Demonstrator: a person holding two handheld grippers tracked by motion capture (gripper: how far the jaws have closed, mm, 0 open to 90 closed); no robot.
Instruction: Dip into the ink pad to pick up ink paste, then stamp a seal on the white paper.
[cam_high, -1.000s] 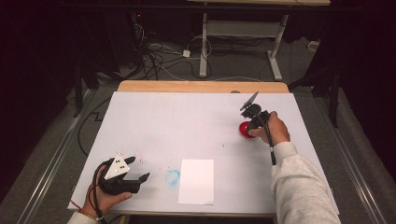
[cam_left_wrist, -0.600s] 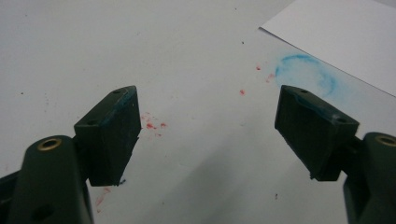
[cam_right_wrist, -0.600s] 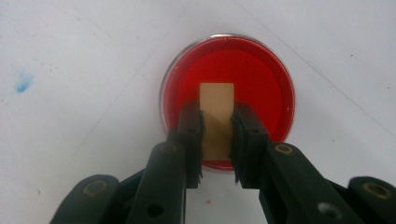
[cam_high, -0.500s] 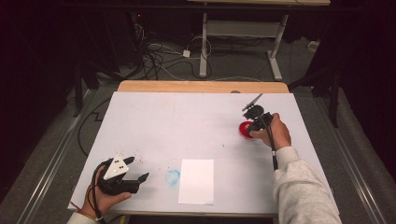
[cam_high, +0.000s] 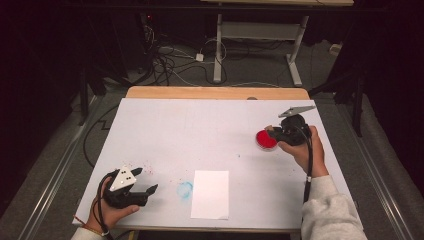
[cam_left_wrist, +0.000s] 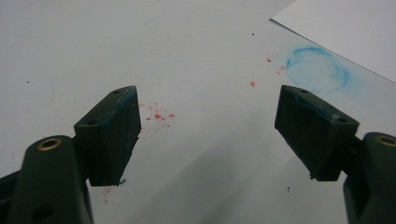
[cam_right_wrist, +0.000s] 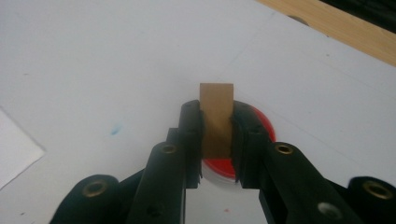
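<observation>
High view, nearest edge first: the left gripper (cam_high: 131, 189) rests low on the white table cover (cam_high: 210, 130) at the near left corner, held in the person's left hand (cam_high: 107, 212), and its jaws are spread wide with nothing in them. The left gripper view backs that up, since the two dark pads (cam_left_wrist: 112, 133) stand well apart over bare cover with little red specks (cam_left_wrist: 158, 115) between them and a smudgy blue ring (cam_left_wrist: 317, 70) just past the right-hand pad. That blue ring (cam_high: 184, 189) sits right beside a blank white sheet of paper (cam_high: 210, 194), which lies flat near the front edge, roughly mid-table. Farther out on the right side, the right hand (cam_high: 305, 150) holds the right gripper (cam_high: 278, 134) over a round red ink pad (cam_high: 265, 140). In the right gripper view the jaws are clenched on a small brown wooden block (cam_right_wrist: 216, 119), upright between the pads, with the red ink pad (cam_right_wrist: 261, 122) showing directly behind and under it; whether the block's bottom actually touches the pad can't be made out. Beyond all that, a strip of bare wooden tabletop (cam_high: 215, 93) runs along the far edge, then cables (cam_high: 170, 57) on the dark floor.
</observation>
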